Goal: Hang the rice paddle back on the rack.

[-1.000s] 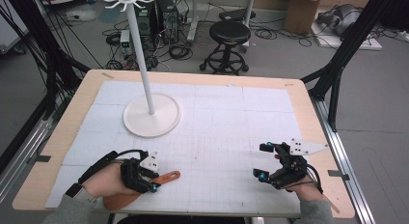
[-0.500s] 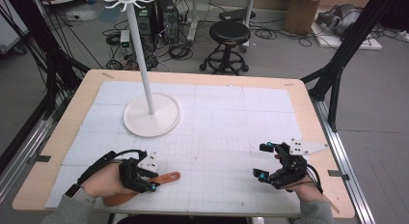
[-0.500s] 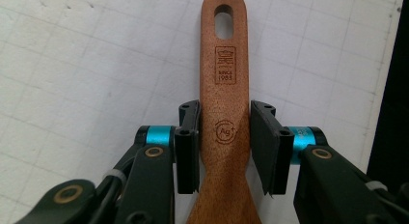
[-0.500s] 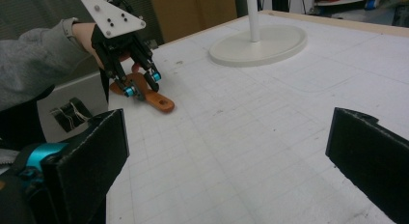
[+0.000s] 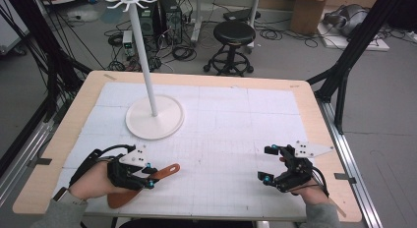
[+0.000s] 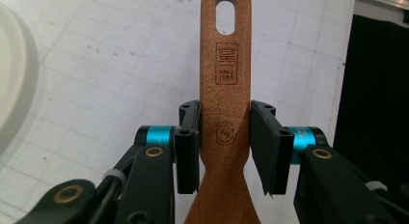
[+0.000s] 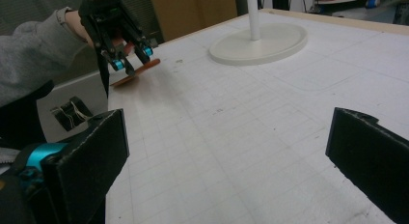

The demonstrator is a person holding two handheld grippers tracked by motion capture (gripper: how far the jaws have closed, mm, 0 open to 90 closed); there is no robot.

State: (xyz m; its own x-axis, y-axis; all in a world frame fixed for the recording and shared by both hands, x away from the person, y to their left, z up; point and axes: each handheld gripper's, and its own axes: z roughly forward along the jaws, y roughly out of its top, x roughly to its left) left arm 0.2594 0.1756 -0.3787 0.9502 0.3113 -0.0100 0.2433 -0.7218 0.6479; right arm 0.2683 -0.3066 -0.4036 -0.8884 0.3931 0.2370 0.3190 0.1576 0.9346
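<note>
A brown wooden spatula (image 5: 166, 171) lies near the table's front left edge, its blade toward the person. My left gripper (image 5: 149, 175) is shut on its handle. In the left gripper view both pads (image 6: 188, 147) press the sides of the spatula (image 6: 225, 79), below the hanging hole and the stamped mark. At the front right, my right gripper (image 5: 265, 164) sits low over the table with its jaws wide open and nothing between them. The right gripper view shows its own pads (image 7: 94, 156) far apart, with the left gripper (image 7: 130, 57) and the spatula (image 7: 140, 68) across the table.
A white hanger stand (image 5: 155, 119) with a round base and a tall pole stands at the back left of the white gridded mat (image 5: 231, 134). Its base (image 7: 260, 40) lies beyond the right gripper. A stool (image 5: 235, 34) and cables are on the floor behind the table.
The spatula's handle end has shifted slightly away from the person with the left gripper. The right gripper has stayed in place, open.
</note>
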